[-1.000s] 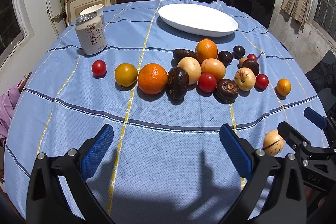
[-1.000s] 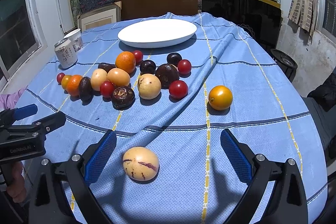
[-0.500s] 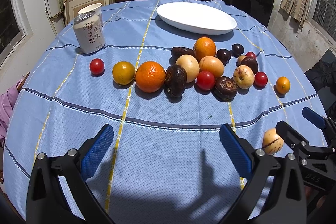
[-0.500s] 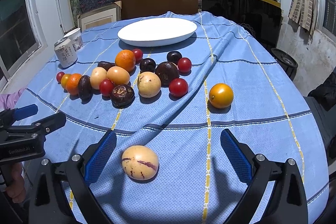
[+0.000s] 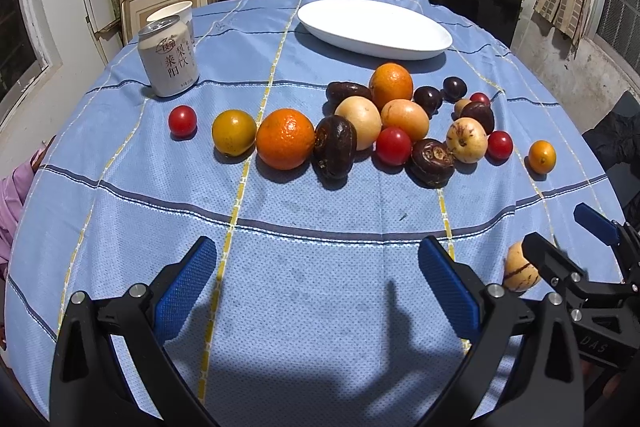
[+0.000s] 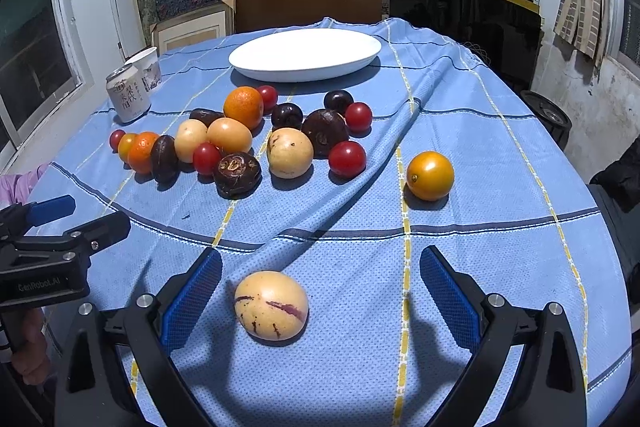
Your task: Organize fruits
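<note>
Fruit pickup: right gripper [image 6: 320,291], jaws spread, frames the streaked yellow fruit [image 6: 271,304] lying nearer its left pad on the blue cloth [image 6: 480,227]; centre it before closing gently, then carry to the white plate [image 6: 304,55]; left gripper [image 5: 316,283] hangs spread, empty.

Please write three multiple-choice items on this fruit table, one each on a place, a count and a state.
1. Where does the striped pale fruit lie?
A. on the white plate
B. between the right gripper's open fingers
C. beside the can

2. How many drink cans stand on the cloth?
A. one
B. two
C. three

3. What is the state of the white plate?
A. piled with fruit
B. upside down
C. empty

Answers: 1 B, it sits on the cloth within the right gripper; 2 A, only one can shows; 3 C, no fruit lies on it.
</note>
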The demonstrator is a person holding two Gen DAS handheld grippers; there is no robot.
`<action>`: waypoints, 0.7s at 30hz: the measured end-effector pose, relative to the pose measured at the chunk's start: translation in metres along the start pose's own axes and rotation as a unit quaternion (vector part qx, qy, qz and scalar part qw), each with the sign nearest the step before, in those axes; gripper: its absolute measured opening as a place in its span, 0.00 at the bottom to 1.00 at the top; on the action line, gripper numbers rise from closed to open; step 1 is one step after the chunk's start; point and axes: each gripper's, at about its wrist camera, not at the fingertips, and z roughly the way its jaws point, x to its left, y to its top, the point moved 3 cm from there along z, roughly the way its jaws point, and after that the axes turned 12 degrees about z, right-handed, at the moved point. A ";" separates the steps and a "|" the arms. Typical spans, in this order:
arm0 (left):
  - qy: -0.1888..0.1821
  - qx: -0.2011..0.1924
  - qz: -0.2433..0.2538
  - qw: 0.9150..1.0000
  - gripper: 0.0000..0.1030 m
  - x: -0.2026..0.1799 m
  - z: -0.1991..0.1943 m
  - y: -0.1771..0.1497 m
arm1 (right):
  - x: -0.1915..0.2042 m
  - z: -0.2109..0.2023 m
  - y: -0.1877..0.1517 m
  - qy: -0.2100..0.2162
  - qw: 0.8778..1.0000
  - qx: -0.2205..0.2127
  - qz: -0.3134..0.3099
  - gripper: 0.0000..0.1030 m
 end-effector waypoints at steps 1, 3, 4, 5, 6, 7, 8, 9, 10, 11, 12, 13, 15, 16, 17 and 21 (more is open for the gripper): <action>0.000 0.000 0.000 1.000 0.96 0.000 0.000 0.000 | 0.000 0.000 0.000 0.001 1.000 0.000 0.001 0.97; -0.001 0.000 0.000 1.000 0.96 0.000 0.000 0.000 | 0.000 0.000 0.000 0.002 1.000 0.002 0.003 0.97; -0.001 0.000 0.000 1.000 0.96 0.000 0.000 0.000 | 0.000 0.001 0.000 0.003 1.000 0.002 0.004 0.97; 0.000 -0.001 0.000 1.000 0.96 0.000 0.000 0.000 | -0.001 0.001 0.000 0.004 1.000 0.003 0.005 0.97; 0.000 0.000 0.000 1.000 0.96 0.000 0.000 0.000 | 0.000 0.001 0.000 0.006 1.000 0.003 0.006 0.97; 0.000 0.000 0.000 1.000 0.96 0.000 0.000 0.000 | 0.000 0.001 0.000 0.007 1.000 0.003 0.006 0.97; 0.000 0.000 -0.001 1.000 0.96 0.000 0.000 0.000 | 0.000 0.001 0.000 0.007 1.000 0.003 0.006 0.97; 0.000 0.000 -0.001 1.000 0.96 0.000 0.000 0.000 | 0.000 0.001 0.000 0.008 1.000 0.003 0.006 0.97; 0.000 -0.001 -0.002 1.000 0.96 0.000 0.000 0.000 | 0.000 0.001 0.000 0.008 1.000 0.003 0.006 0.97; 0.000 -0.001 -0.002 1.000 0.96 0.000 0.001 0.000 | 0.000 0.001 0.000 0.008 1.000 0.002 0.005 0.97; 0.000 0.000 -0.003 1.000 0.96 0.000 0.001 0.000 | 0.000 0.001 0.000 0.008 1.000 0.003 0.006 0.97; 0.000 0.000 -0.002 1.000 0.96 0.000 0.001 0.000 | 0.000 0.001 0.000 0.008 1.000 0.004 0.007 0.97; -0.001 0.002 -0.002 1.000 0.96 0.000 0.002 0.000 | -0.001 0.001 0.000 0.009 1.000 0.006 0.008 0.97; -0.001 0.002 -0.002 1.000 0.96 0.000 0.002 0.000 | -0.001 0.002 0.000 0.009 1.000 0.006 0.008 0.97; -0.002 0.002 -0.002 1.000 0.96 0.000 0.002 0.000 | -0.001 0.002 0.001 0.009 1.000 0.007 0.009 0.97; -0.002 0.004 0.000 1.000 0.96 -0.001 0.004 0.000 | -0.002 0.003 0.000 0.009 1.000 0.008 0.009 0.97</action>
